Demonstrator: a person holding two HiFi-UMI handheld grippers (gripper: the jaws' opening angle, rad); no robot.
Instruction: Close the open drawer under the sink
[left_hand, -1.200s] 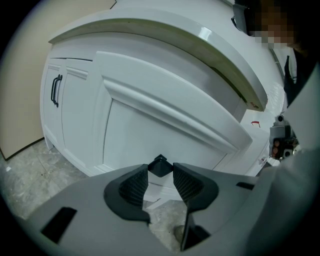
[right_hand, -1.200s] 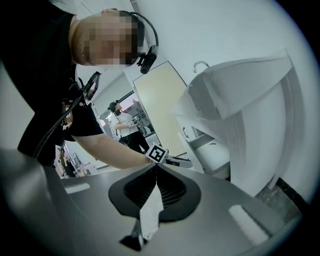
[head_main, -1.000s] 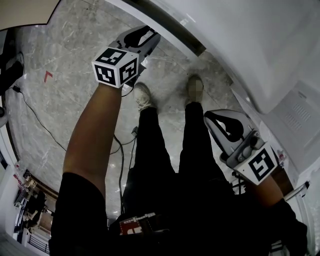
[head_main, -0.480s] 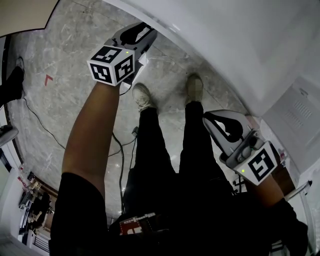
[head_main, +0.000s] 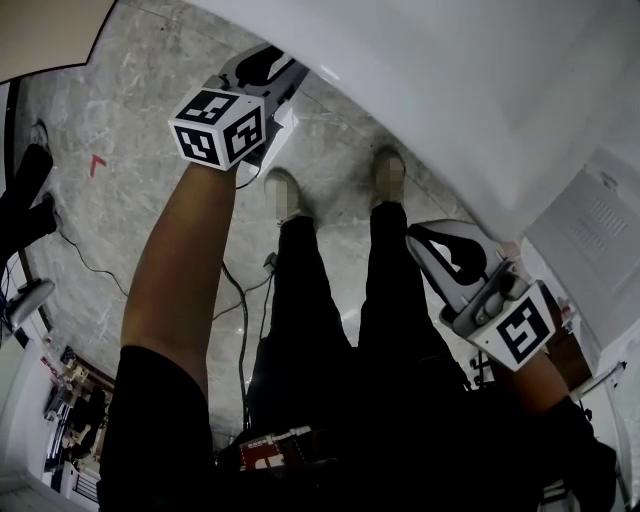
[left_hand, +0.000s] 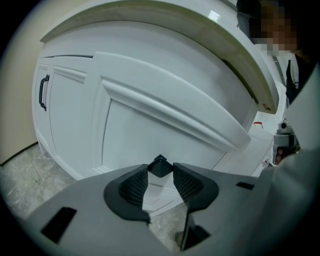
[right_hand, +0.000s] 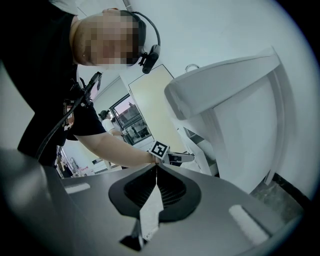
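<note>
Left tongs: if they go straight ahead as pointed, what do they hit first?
The left tongs, open and empty, aim at the white front panel under the counter. They would meet it first, low on its face. The gap looks small, but depth is unclear.

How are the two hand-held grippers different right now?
The left hand-held gripper has its jaws apart, while the right hand-held gripper has its jaws shut together. The left hand-held gripper points at the white cabinet, while the right hand-held gripper hangs low beside the person's leg. Both hold nothing.
</note>
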